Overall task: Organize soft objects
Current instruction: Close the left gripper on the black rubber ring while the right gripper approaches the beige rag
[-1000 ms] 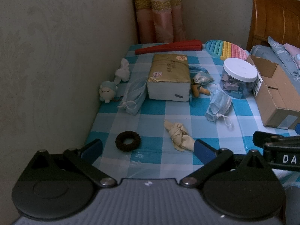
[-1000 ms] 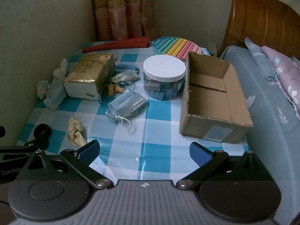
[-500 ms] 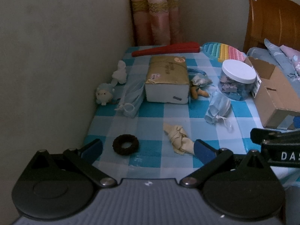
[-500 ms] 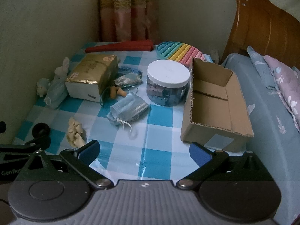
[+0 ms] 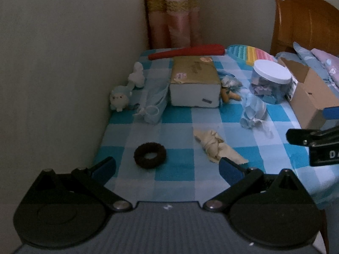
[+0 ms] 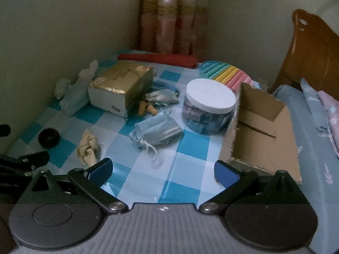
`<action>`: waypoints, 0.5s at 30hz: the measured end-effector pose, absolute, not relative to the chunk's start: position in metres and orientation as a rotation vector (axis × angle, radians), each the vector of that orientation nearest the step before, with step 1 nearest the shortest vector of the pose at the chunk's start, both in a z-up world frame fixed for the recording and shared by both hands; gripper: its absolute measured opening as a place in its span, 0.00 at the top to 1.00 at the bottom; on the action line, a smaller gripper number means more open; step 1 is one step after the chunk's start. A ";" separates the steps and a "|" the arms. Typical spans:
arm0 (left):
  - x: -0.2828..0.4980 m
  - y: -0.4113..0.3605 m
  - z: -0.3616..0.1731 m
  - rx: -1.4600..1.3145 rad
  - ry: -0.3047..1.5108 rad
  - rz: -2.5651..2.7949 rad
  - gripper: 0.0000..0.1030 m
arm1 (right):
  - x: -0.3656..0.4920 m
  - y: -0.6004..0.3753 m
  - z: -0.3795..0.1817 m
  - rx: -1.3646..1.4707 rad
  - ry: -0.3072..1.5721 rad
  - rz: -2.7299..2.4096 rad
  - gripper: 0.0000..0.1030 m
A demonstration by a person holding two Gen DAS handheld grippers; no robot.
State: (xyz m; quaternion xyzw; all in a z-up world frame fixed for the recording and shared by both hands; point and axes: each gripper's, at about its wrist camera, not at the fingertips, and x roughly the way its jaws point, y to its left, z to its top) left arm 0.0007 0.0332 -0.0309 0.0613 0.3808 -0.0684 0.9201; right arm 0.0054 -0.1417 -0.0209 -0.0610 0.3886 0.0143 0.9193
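Soft things lie on a blue checked tablecloth [image 5: 173, 173]. A dark fuzzy hair ring [image 5: 150, 155] and a knotted beige cloth [image 5: 214, 146] lie just ahead of my open left gripper [image 5: 167, 168], which holds nothing. A small plush sheep [image 5: 119, 99], a white plush [image 5: 137, 76] and a folded blue mask [image 5: 153, 103] sit by the left wall. A bunch of blue masks [image 6: 155, 132] lies ahead of my open, empty right gripper [image 6: 163, 169]. To the right stands an open cardboard box [image 6: 264, 131].
A gold tissue pack [image 5: 193, 82], a white-lidded jar [image 6: 208, 110], a red fan-like stick [image 5: 186, 51] and a rainbow pop toy [image 6: 226, 74] fill the back. Orange earplugs [image 6: 146, 109] lie by the pack. Walls close the left and back; a bed [image 6: 317, 148] lies to the right.
Both grippers have pulled back and risen a little, so the table items look smaller and farther. The right view has swung slightly left. Nothing on the table moved; both stay open.
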 end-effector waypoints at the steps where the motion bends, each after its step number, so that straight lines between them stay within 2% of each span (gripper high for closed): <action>1: 0.000 0.034 -0.032 0.128 0.779 -0.144 0.01 | 0.007 -0.142 -0.024 -0.128 0.807 0.036 0.00; 15: 0.002 0.051 -0.052 0.166 0.783 -0.121 0.01 | 0.034 -0.108 -0.082 -0.168 0.879 0.275 0.00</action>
